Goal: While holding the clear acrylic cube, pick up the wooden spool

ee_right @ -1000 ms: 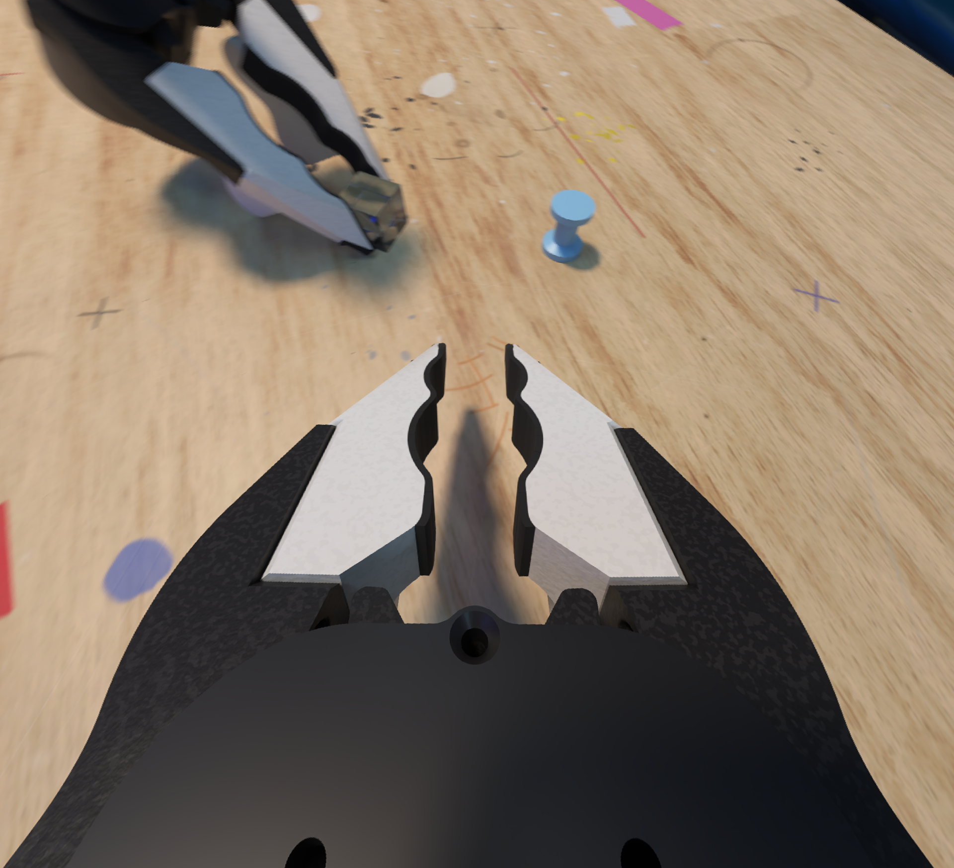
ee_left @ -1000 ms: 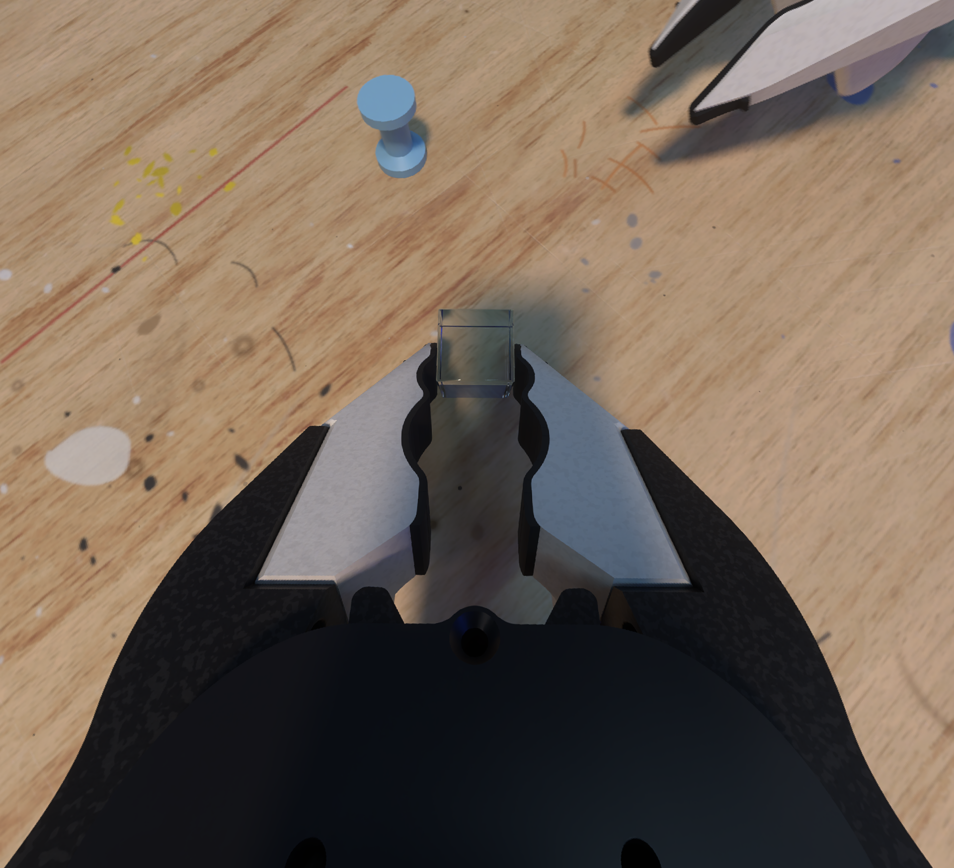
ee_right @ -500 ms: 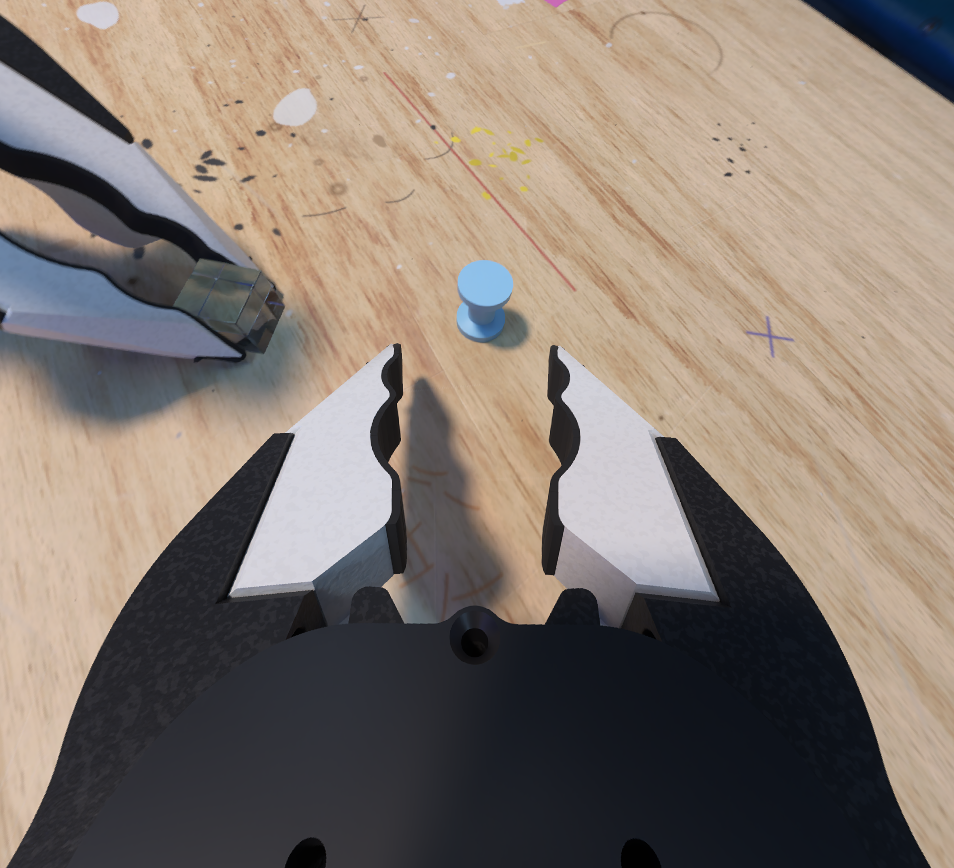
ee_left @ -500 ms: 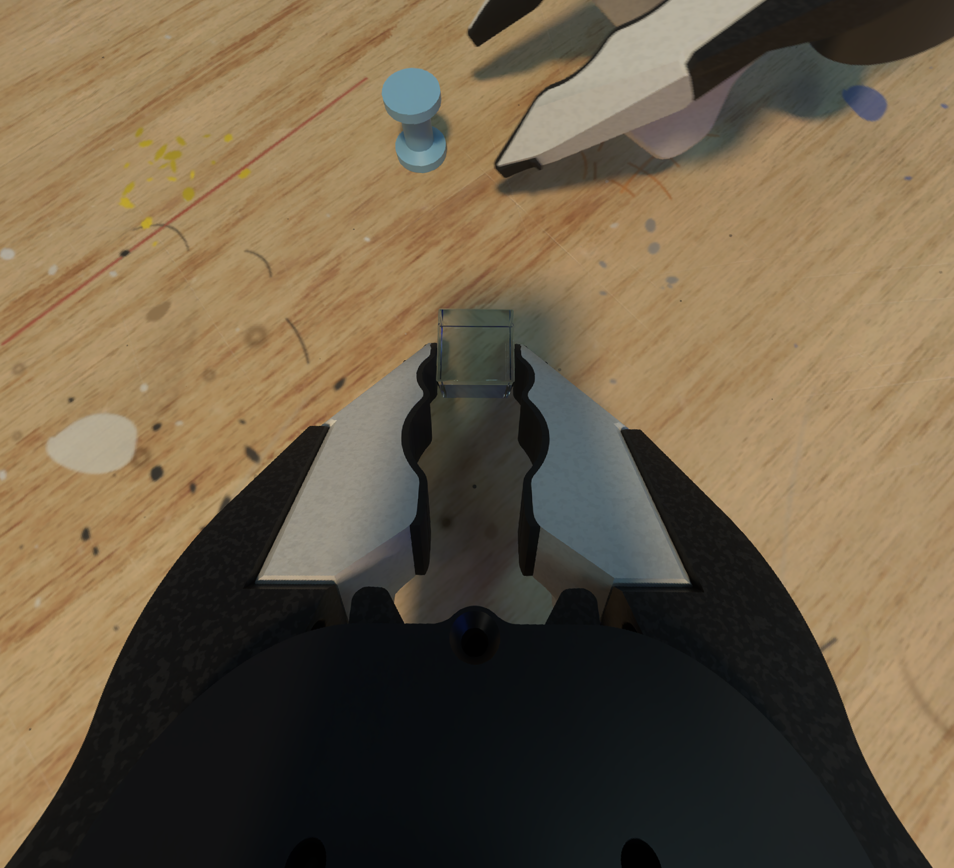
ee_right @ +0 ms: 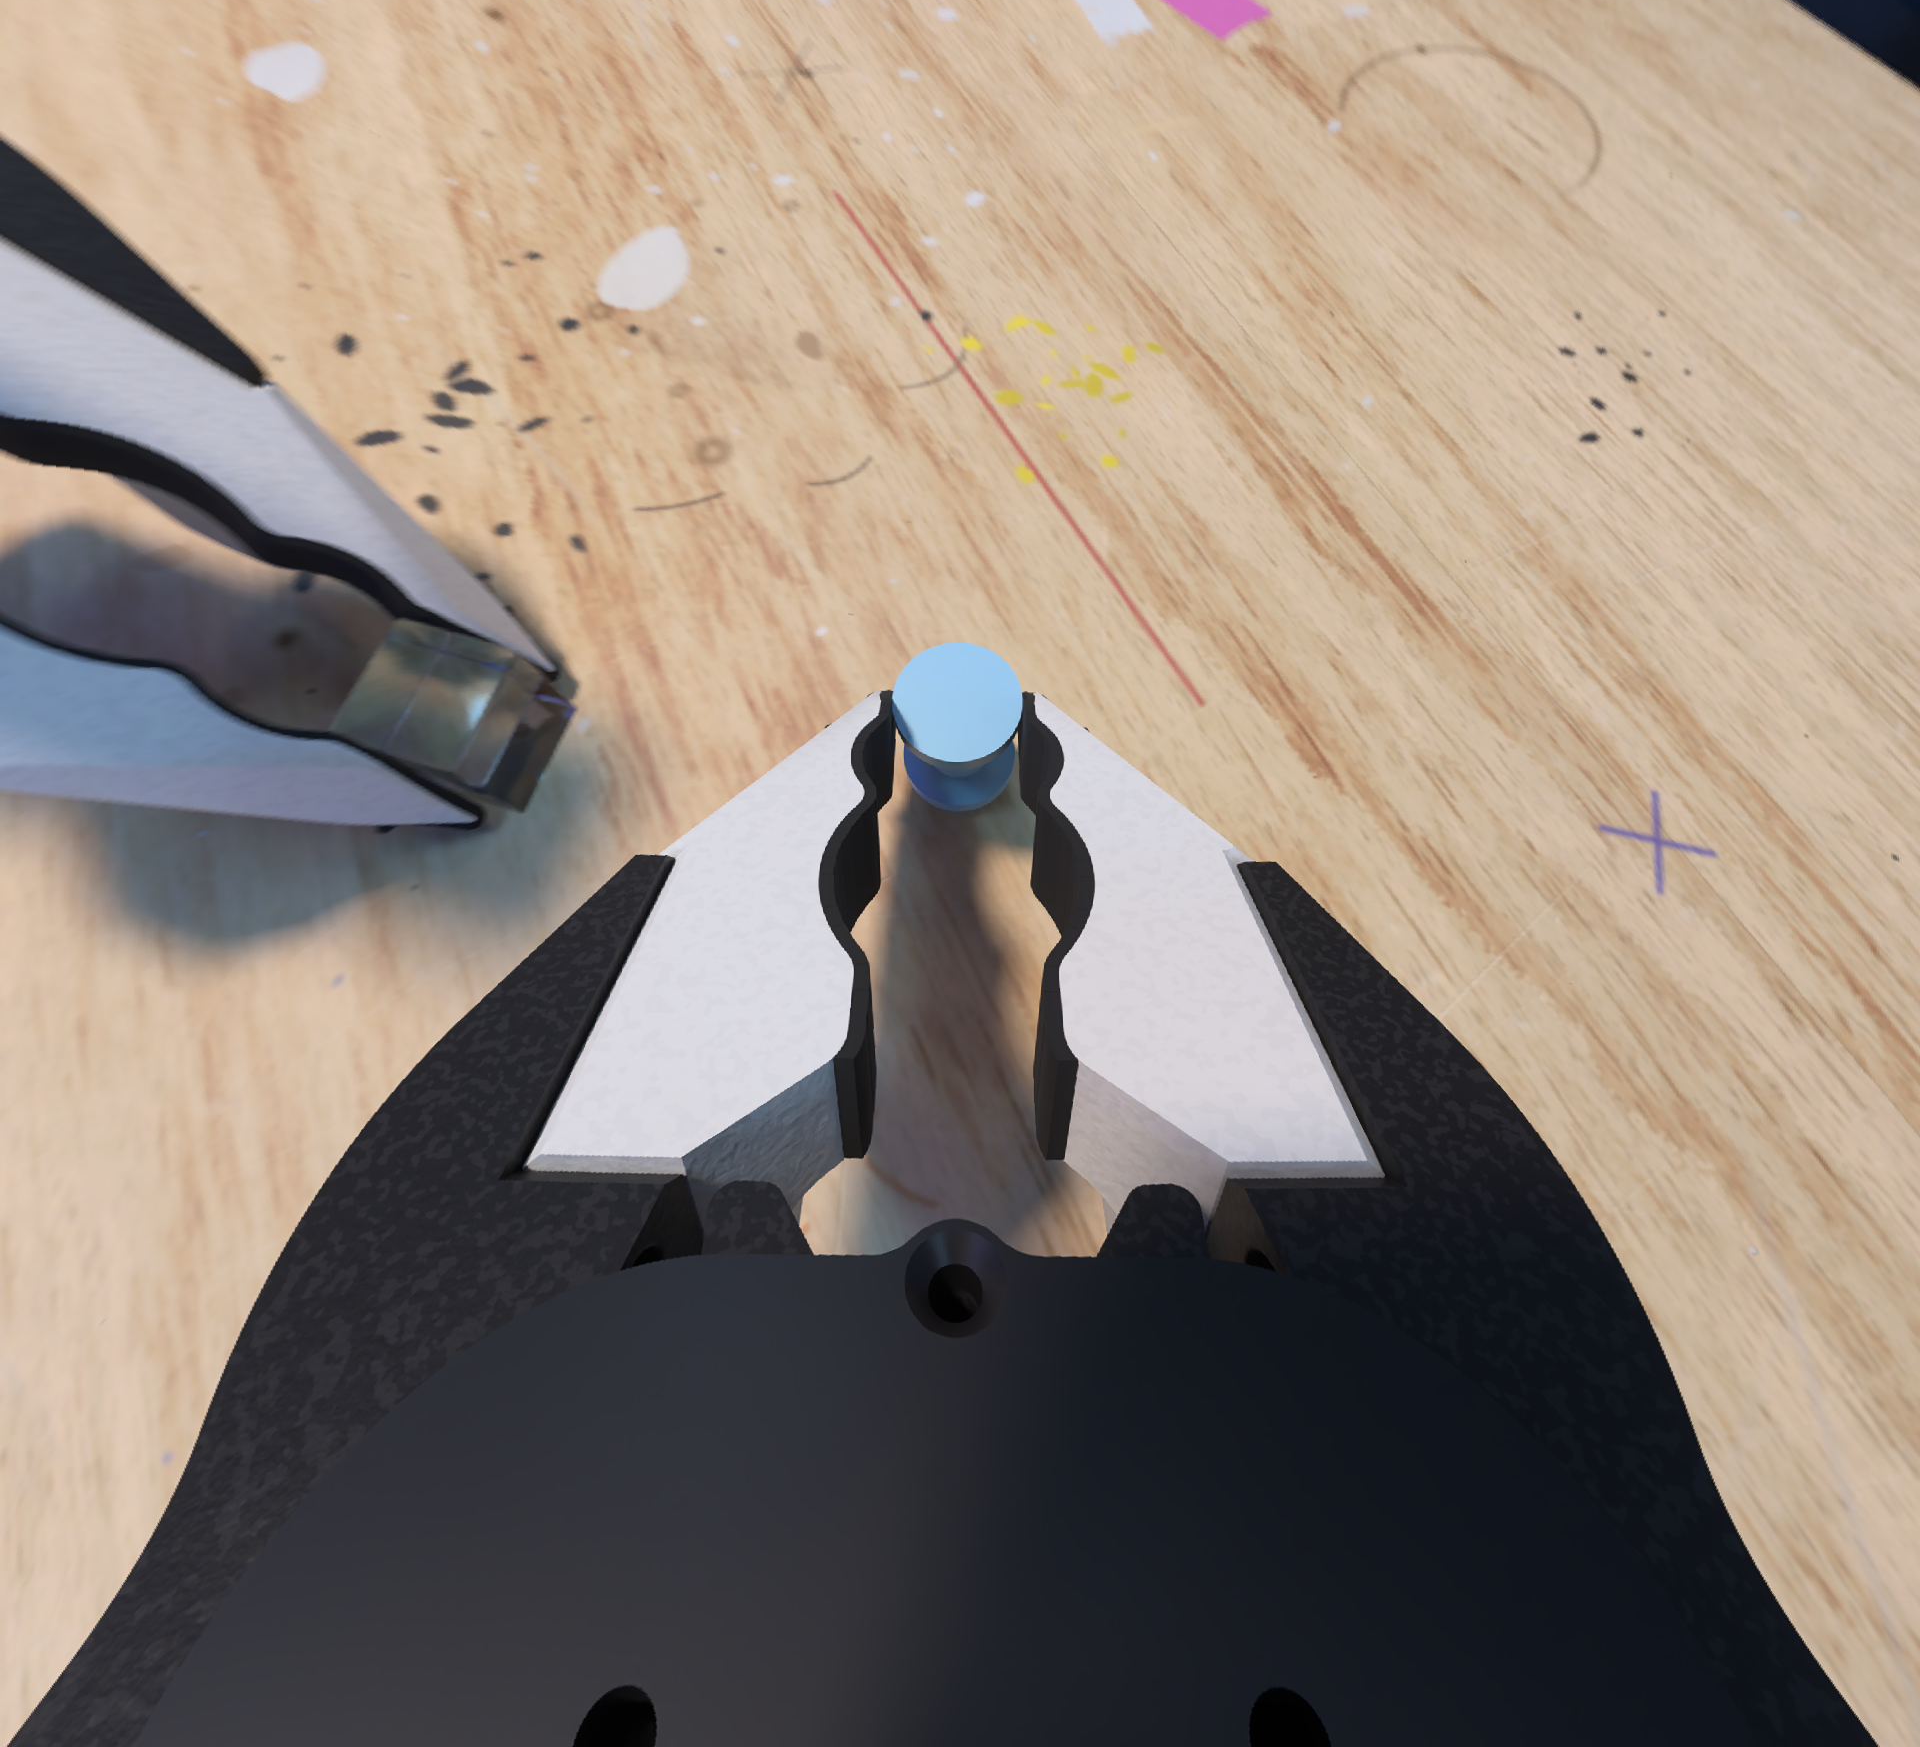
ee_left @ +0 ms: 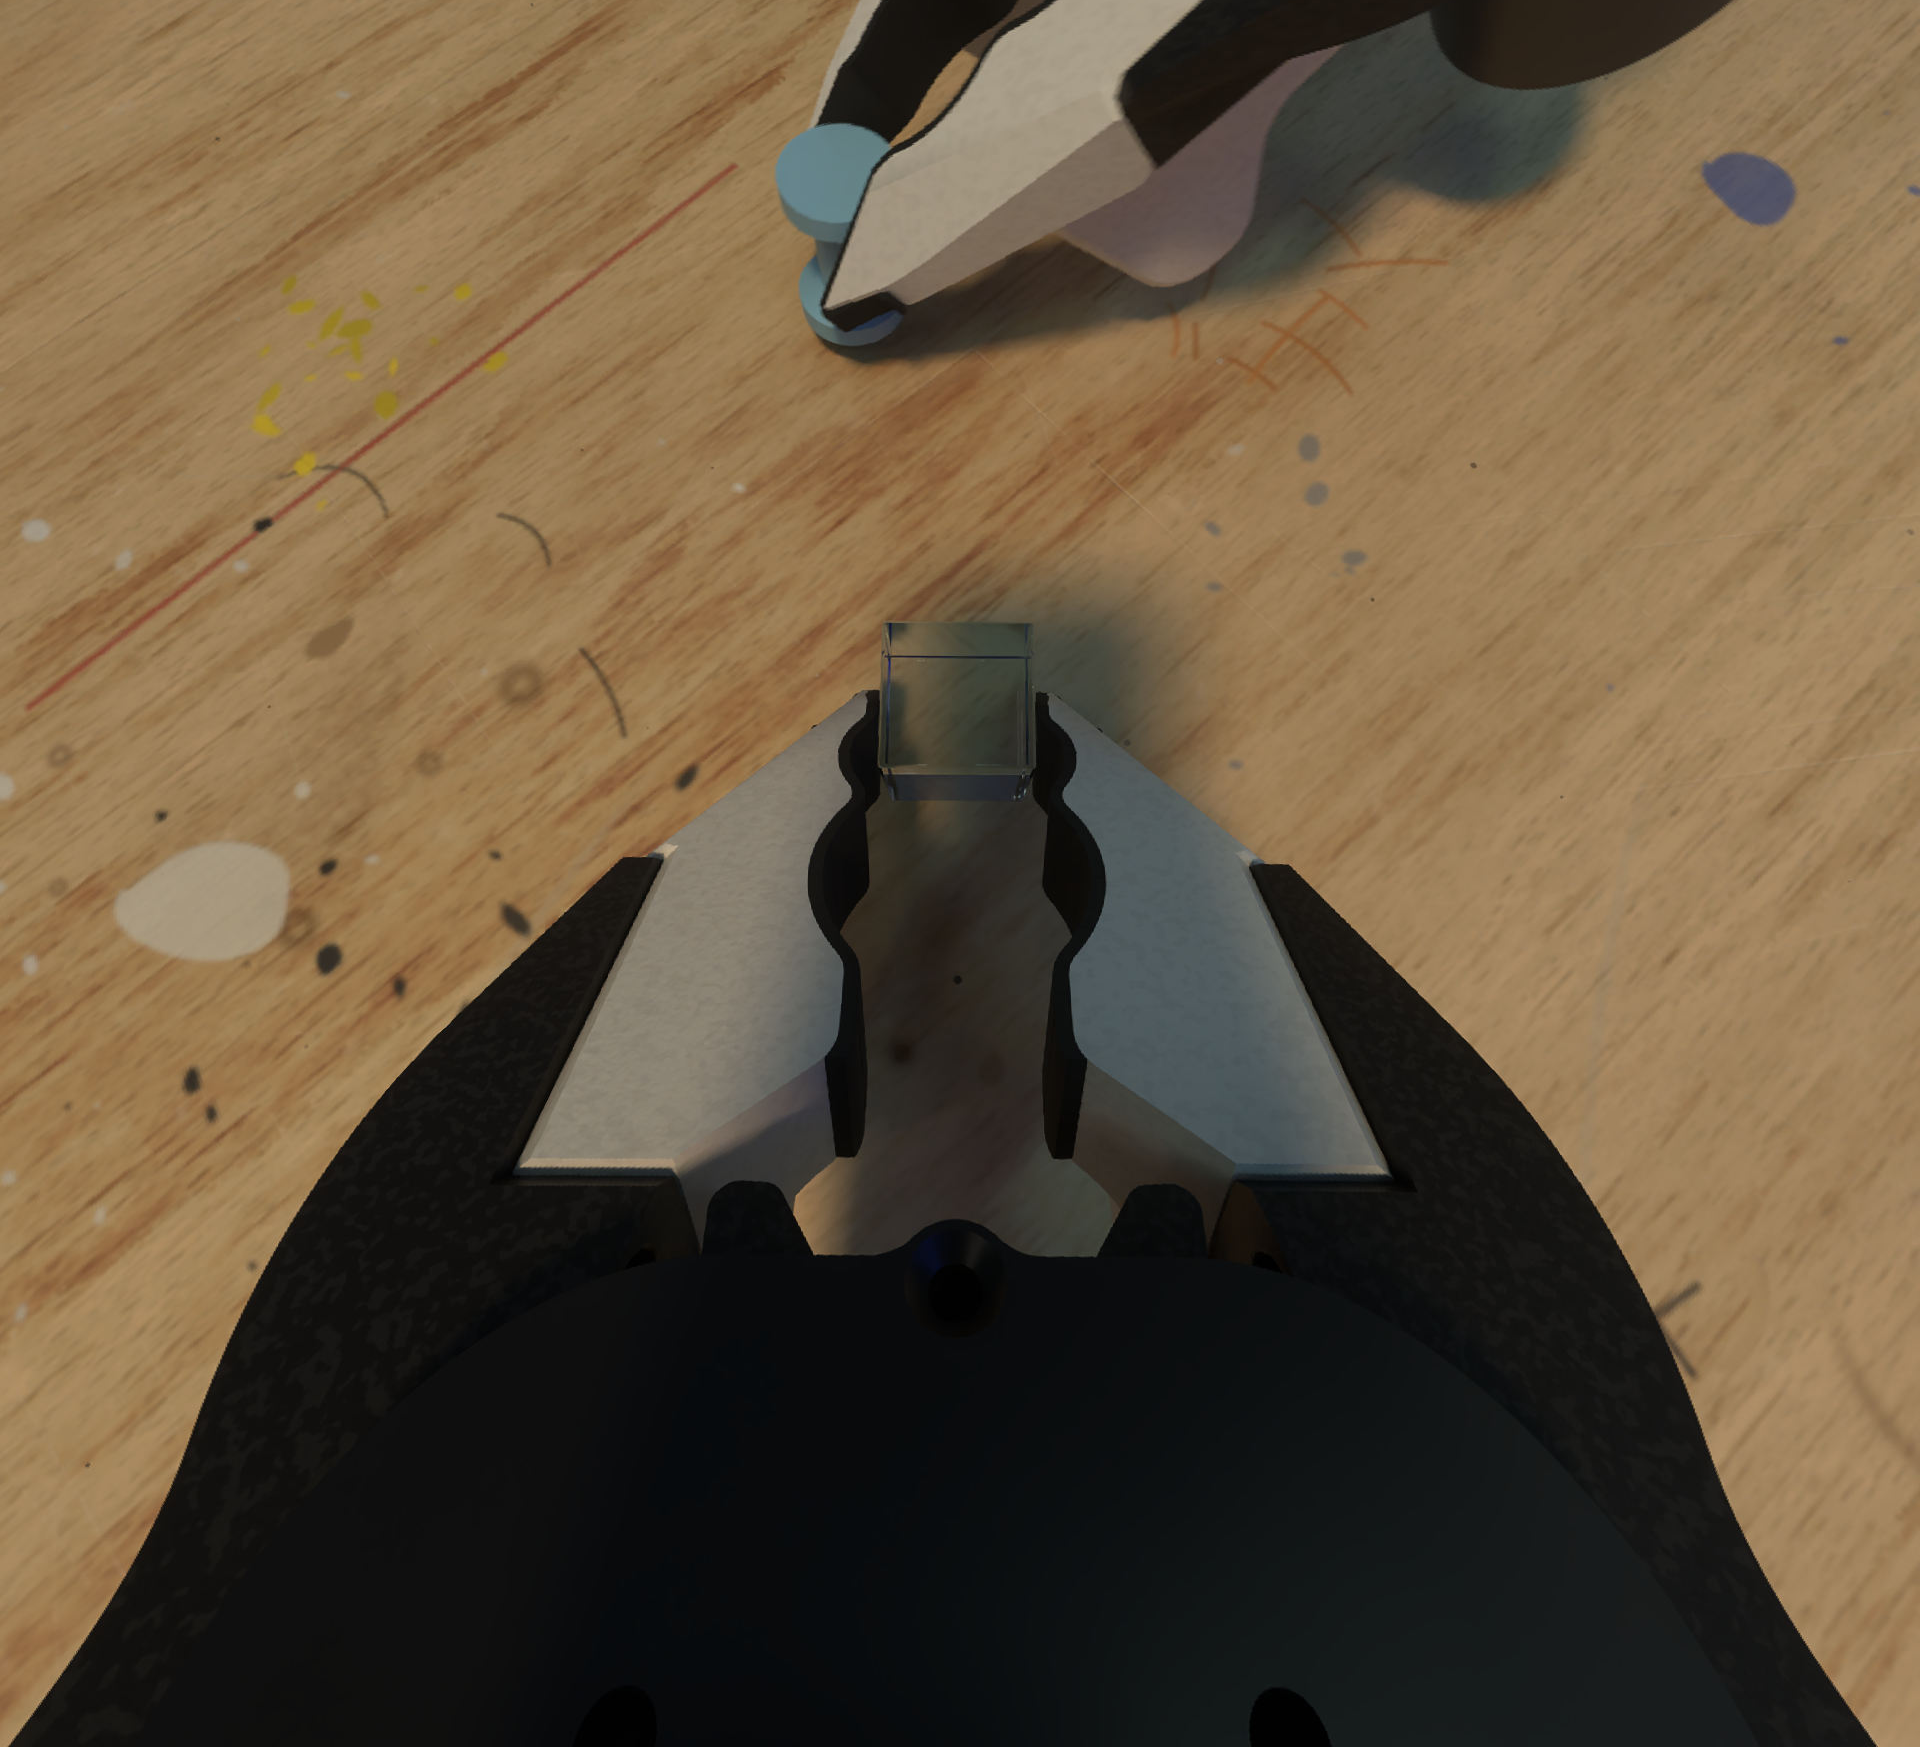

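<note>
Right claw (ee_right: 956, 710) astride spool (ee_right: 956, 698) — unobstructed

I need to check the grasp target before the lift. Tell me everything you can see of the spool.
The spool is small, pale blue and matte, so it looks painted rather than bare wood. It has two round flat discs joined by a thin neck. It stands upright on the wooden table, bottom disc down. The right claw has a finger on each side of the top disc, at the tips, seemingly touching it. From the left wrist view a finger hides part of the spool.
</note>
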